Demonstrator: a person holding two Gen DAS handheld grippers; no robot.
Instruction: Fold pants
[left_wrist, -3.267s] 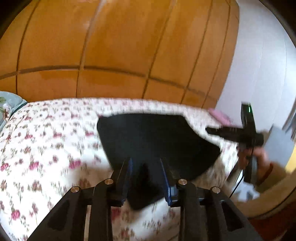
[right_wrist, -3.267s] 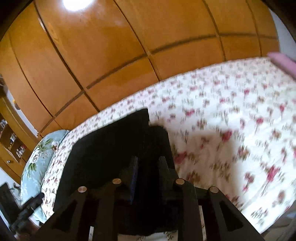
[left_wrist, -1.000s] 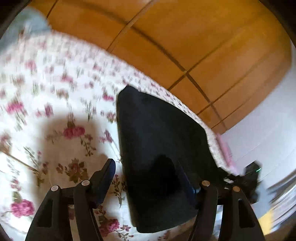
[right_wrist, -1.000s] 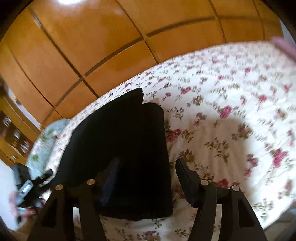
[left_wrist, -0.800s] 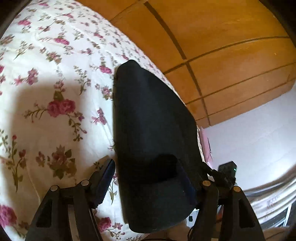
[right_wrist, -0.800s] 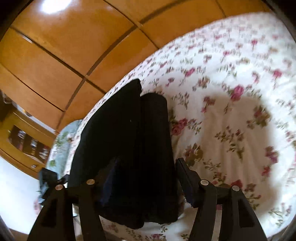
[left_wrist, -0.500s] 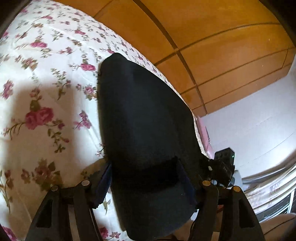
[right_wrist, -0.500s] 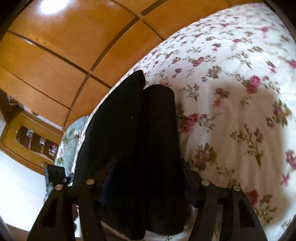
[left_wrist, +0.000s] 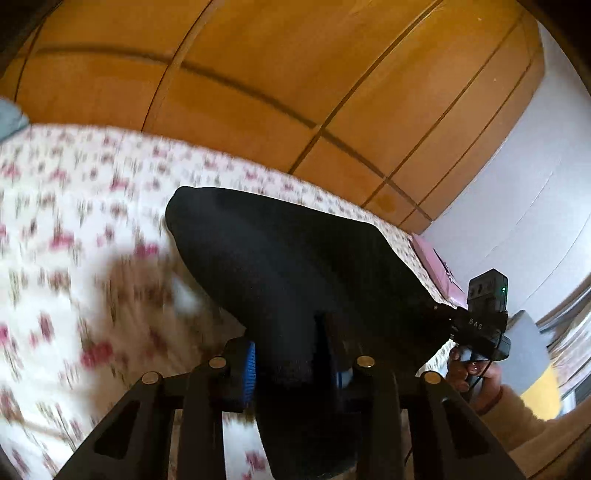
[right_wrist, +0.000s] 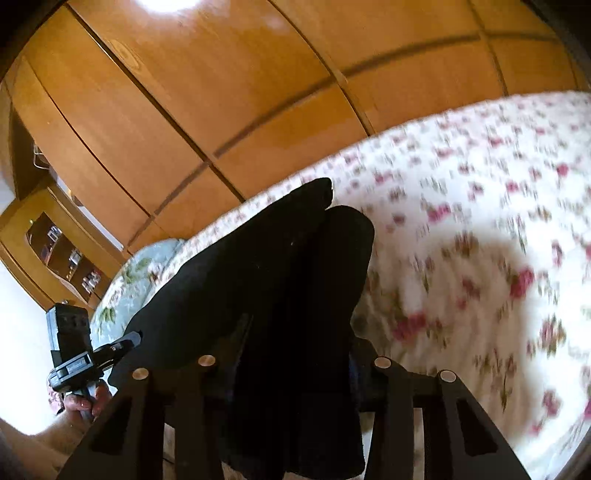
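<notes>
From the left wrist we see our left gripper (left_wrist: 291, 363), jaws closing on the near edge of the black pants (left_wrist: 295, 266), which stretch over the floral bed (left_wrist: 74, 229). From the right wrist, our right gripper (right_wrist: 295, 354) likewise closes its jaws, pinching the folded pants' other end; wooden wardrobe (right_wrist: 221, 92) behind.

I'm seeing the black pants (left_wrist: 295, 266) folded into a thick bundle, with the near edge lifting off the floral bedspread (left_wrist: 74, 229). In the right wrist view the pants (right_wrist: 288, 277) are showing 2 rounded folds lying side by side.
</notes>
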